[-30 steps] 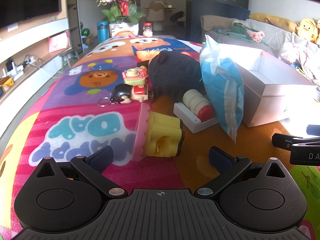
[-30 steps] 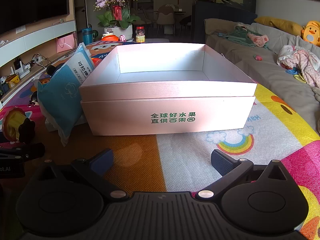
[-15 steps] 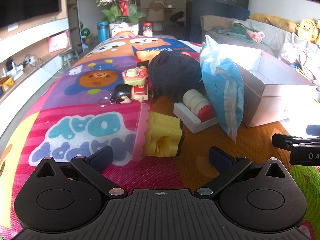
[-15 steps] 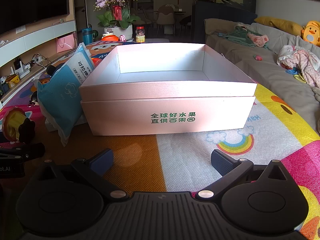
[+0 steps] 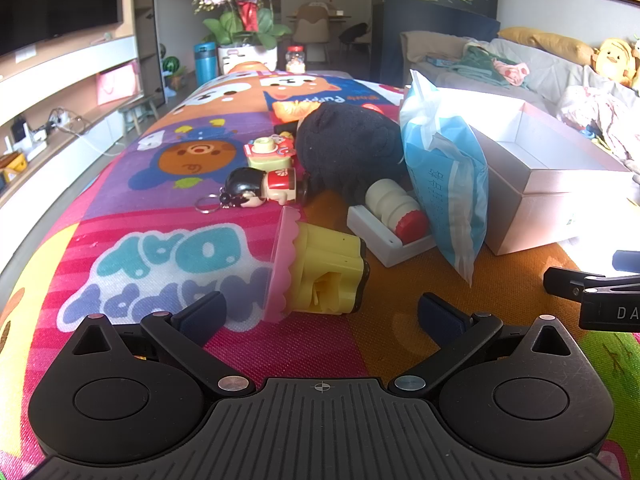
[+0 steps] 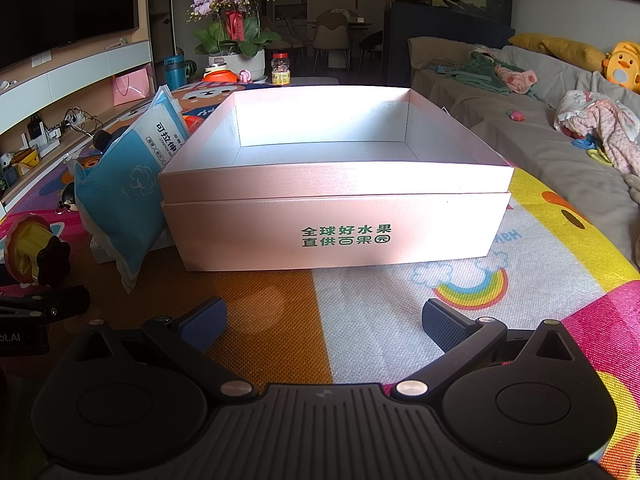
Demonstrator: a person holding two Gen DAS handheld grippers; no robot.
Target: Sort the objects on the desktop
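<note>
My left gripper (image 5: pixel 320 312) is open and empty, just in front of a yellow toy with a pink frilled rim (image 5: pixel 320 272) lying on its side. Behind it lie a doll keychain (image 5: pixel 260 192), a small toy camera (image 5: pixel 268 152), a black plush (image 5: pixel 348 148), a white tray with a red-capped bottle (image 5: pixel 396 220) and a blue wipes pack (image 5: pixel 444 184). My right gripper (image 6: pixel 324 320) is open and empty, facing the open pink box (image 6: pixel 336 220), which looks empty inside. The box also shows in the left wrist view (image 5: pixel 552 200).
Everything rests on a colourful cartoon cloth (image 5: pixel 160 264) over the table. The wipes pack (image 6: pixel 128 184) leans on the box's left wall. The left gripper shows at the left edge of the right wrist view (image 6: pixel 36 308). A sofa with clothes (image 6: pixel 560 112) stands on the right.
</note>
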